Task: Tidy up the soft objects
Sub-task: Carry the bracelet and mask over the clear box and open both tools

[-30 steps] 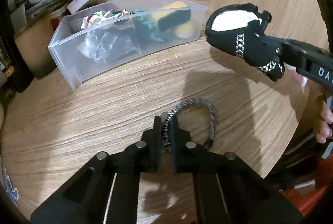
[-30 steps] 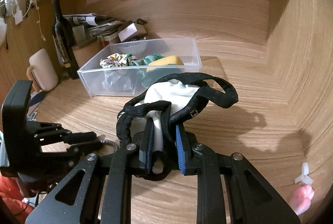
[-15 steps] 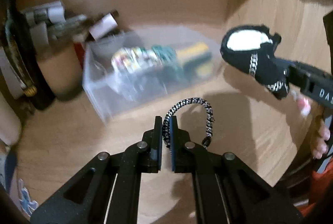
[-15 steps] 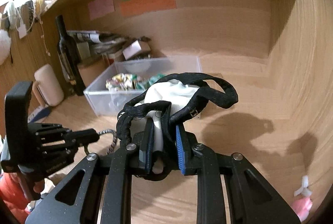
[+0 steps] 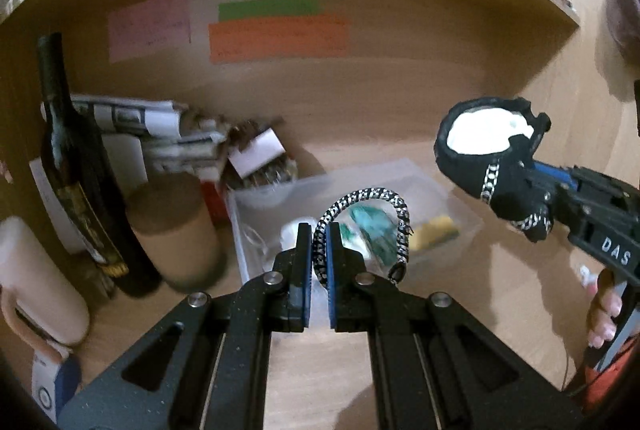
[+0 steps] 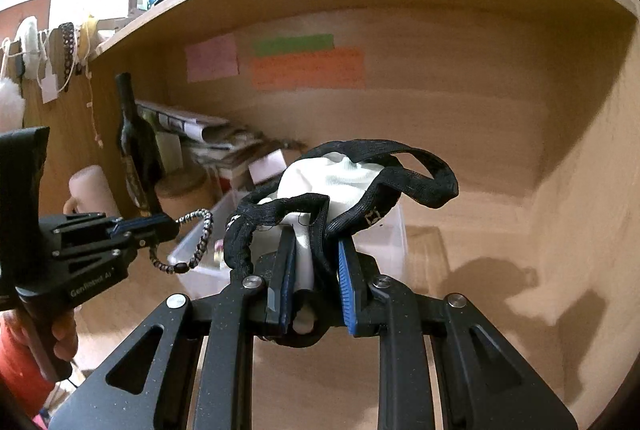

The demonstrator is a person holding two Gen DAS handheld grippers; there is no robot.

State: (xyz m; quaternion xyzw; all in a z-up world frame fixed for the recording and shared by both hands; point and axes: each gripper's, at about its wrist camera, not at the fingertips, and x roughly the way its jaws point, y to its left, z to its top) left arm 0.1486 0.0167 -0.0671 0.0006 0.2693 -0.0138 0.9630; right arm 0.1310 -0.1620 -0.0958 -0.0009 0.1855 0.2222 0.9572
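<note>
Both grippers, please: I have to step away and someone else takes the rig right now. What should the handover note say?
Left gripper: shut on the black-and-white braided cord loop, held in the air in front of the clear plastic bin.
Right gripper: shut on the black-and-white fabric mask, also in the air, off to the right of the bin.
Done: the bin already holds a green item, a yellow sponge and other soft pieces.
Left: probably bring each gripper over the bin and release the cord and the mask into it.
</note>
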